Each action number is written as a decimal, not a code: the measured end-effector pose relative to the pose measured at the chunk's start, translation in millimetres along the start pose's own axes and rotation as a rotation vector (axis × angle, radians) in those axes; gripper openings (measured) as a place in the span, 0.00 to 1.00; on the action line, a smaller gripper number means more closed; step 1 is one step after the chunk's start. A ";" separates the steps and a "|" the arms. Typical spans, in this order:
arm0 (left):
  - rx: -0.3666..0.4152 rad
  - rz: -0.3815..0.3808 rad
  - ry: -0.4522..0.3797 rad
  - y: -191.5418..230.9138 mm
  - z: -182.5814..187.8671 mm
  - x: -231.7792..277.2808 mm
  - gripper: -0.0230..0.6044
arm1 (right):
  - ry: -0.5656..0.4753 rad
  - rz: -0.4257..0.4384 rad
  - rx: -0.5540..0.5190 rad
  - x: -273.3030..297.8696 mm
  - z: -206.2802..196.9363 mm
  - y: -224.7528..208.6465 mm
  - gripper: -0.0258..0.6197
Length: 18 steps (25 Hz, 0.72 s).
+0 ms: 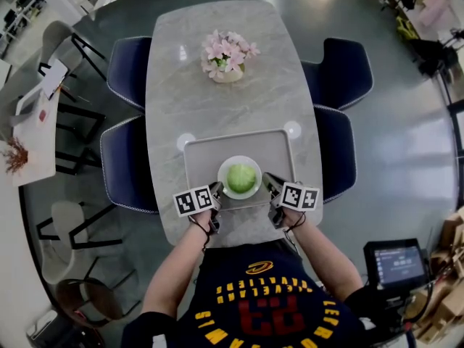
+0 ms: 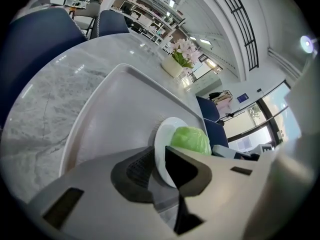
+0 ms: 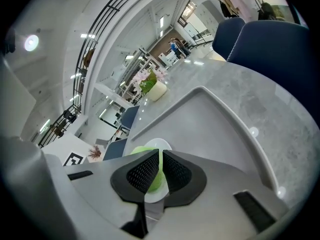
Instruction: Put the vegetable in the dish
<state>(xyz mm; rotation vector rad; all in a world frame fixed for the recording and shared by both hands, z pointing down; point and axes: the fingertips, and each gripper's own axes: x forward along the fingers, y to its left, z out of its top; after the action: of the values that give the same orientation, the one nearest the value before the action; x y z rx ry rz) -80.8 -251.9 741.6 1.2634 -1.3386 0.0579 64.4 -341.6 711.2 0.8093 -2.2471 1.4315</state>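
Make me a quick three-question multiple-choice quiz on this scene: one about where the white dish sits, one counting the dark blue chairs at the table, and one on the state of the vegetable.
1. Where is the dish?
A. On a chair
B. On the tray
C. Next to the flowers

2. How many dark blue chairs stand at the table?
A. Two
B. Six
C. Four

3. What is the state of the vegetable?
A. It lies in the dish
B. It is lifted in the air
C. It lies on the bare table

Answers:
1. B: the dish rests near the front edge of the tray.
2. C: the head view shows two dark blue chairs on each long side.
3. A: the vegetable sits inside the dish's white rim.
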 end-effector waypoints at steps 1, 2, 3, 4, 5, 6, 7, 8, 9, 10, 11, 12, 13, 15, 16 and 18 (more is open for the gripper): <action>0.000 -0.005 -0.010 -1.2 0.9 -1.9 0.14 | -0.006 0.009 -0.007 -0.7 0.9 3.5 0.08; 0.000 -0.010 -0.021 -2.6 1.9 -4.0 0.14 | -0.011 0.016 -0.015 -1.6 2.0 7.1 0.08; 0.002 -0.013 -0.032 -4.3 2.7 -6.3 0.14 | -0.015 0.023 -0.025 -2.7 3.0 10.7 0.08; 0.007 -0.015 -0.042 -6.1 3.5 -8.7 0.14 | -0.019 0.031 -0.036 -3.8 4.3 14.3 0.08; 0.015 -0.017 -0.052 -8.1 4.4 -11.2 0.14 | -0.023 0.041 -0.049 -4.9 5.9 18.2 0.08; 0.028 -0.021 -0.060 -10.8 5.2 -13.8 0.14 | -0.027 0.053 -0.060 -6.4 7.6 22.4 0.08; 0.041 -0.027 -0.069 -14.2 5.8 -16.3 0.14 | -0.031 0.066 -0.069 -8.2 9.0 26.6 0.08; 0.054 -0.039 -0.077 -18.7 6.2 -19.0 0.14 | -0.036 0.082 -0.077 -10.4 10.1 31.0 0.08; 0.066 -0.054 -0.087 -23.9 6.5 -21.9 0.14 | -0.041 0.099 -0.086 -12.7 11.0 35.5 0.08; 0.079 -0.070 -0.095 -29.7 6.8 -25.3 0.14 | -0.046 0.115 -0.096 -15.1 11.9 40.3 0.08; 0.095 -0.085 -0.103 -35.4 7.0 -29.3 0.14 | -0.051 0.128 -0.105 -17.5 12.7 45.0 0.08; 0.116 -0.095 -0.108 -40.9 7.0 -33.5 0.14 | -0.055 0.139 -0.113 -19.8 13.3 49.1 0.08; 0.141 -0.102 -0.112 -46.2 6.5 -37.8 0.14 | -0.058 0.148 -0.120 -22.0 13.5 52.1 0.08; 0.192 -0.121 -0.115 -56.9 4.1 -45.6 0.14 | -0.063 0.162 -0.129 -26.4 13.6 57.3 0.08; 0.215 -0.132 -0.116 -62.2 2.8 -49.3 0.14 | -0.067 0.170 -0.134 -28.6 14.1 60.4 0.08; 0.252 -0.157 -0.121 -72.8 1.0 -57.7 0.14 | -0.075 0.189 -0.145 -32.5 15.3 67.8 0.08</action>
<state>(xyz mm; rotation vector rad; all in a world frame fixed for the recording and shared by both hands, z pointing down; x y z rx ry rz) -52.2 -247.2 653.4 1.6038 -1.3608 0.0416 46.7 -324.5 638.5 0.6285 -2.5077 1.3171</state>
